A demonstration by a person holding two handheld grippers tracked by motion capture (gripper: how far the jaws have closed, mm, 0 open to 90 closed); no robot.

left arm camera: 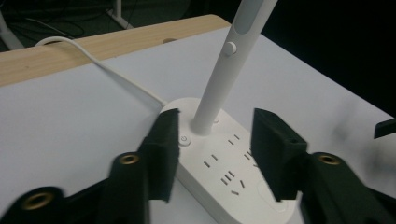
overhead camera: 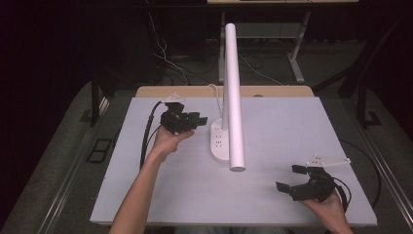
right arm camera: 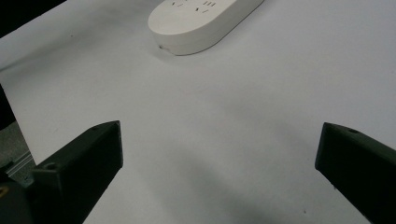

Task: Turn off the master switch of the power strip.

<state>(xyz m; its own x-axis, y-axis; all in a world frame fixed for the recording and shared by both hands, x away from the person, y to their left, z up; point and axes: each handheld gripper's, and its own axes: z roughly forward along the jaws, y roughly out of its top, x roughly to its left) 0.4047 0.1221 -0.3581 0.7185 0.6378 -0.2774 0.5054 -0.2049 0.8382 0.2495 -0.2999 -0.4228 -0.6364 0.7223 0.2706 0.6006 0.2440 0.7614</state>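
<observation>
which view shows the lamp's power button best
The left gripper view: the round power button sits on the white base beside the lamp post, close up between the open jaws. The high view shows the base too small to make out the button. The right gripper view catches the base's rounded end, with no button.

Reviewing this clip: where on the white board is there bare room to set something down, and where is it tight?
Free: the wide stretch between the lamp base and the board's right edge, and the near strip between the left forearm and the right gripper. Tight: around the base, where the left gripper hovers, jaws open, beside the lamp arm and its cord.
</observation>
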